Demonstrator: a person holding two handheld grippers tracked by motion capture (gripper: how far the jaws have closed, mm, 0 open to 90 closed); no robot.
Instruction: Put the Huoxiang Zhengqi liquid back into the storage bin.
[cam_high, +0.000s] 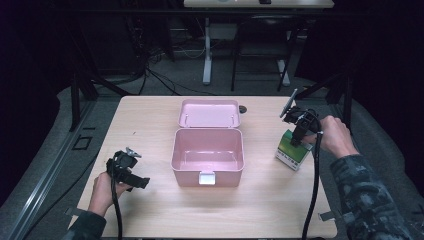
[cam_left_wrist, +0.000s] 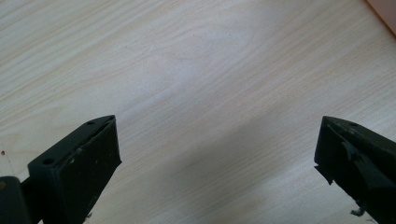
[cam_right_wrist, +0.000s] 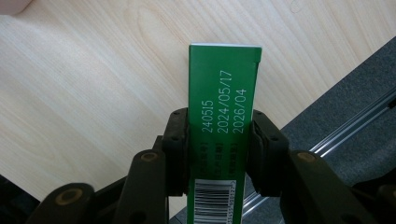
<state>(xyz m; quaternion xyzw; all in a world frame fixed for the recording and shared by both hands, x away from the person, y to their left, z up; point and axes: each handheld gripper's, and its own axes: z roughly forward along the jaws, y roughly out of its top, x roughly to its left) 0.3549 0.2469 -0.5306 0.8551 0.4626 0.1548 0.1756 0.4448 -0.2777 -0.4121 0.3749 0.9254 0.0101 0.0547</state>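
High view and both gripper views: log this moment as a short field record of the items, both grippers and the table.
held item: green carton, printed dates and a barcode on its narrow face
right gripper: shut on the green carton, fingers pressed to its two sides
carton place: right of the pink box, at the table's right edge
pink box: lid open, hinged back, inside bare
left gripper: open, nothing between its fingers, over bare wooden table
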